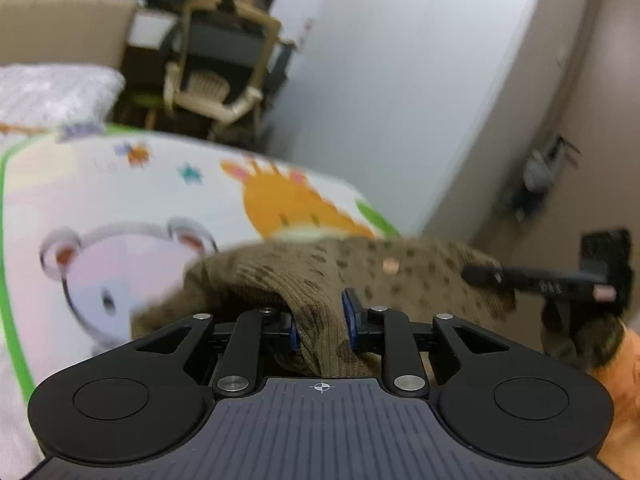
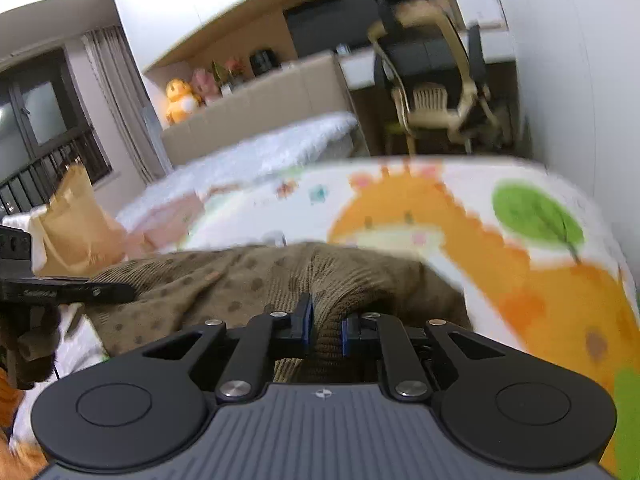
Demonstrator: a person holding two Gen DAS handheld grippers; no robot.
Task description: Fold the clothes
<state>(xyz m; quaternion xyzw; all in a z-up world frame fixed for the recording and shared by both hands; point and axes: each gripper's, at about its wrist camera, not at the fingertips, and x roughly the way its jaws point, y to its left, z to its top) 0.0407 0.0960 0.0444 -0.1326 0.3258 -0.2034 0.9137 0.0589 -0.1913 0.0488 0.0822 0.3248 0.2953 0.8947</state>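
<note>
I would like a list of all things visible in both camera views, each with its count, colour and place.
knit garment: one, brown with darker dots, bunched on the mat, pinched at two places
play mat: one, white with orange giraffe, bear and green border, under the garment
fluffy blanket: one, white, beyond the mat
paper bag: one, tan, at the left in the right wrist view
plush toys: yellow and pink, on a far ledge
chair: one, beige, by the far desk
left claw: black, blue pads, shut on the garment
right claw: black, blue pads, shut on the garment
</note>
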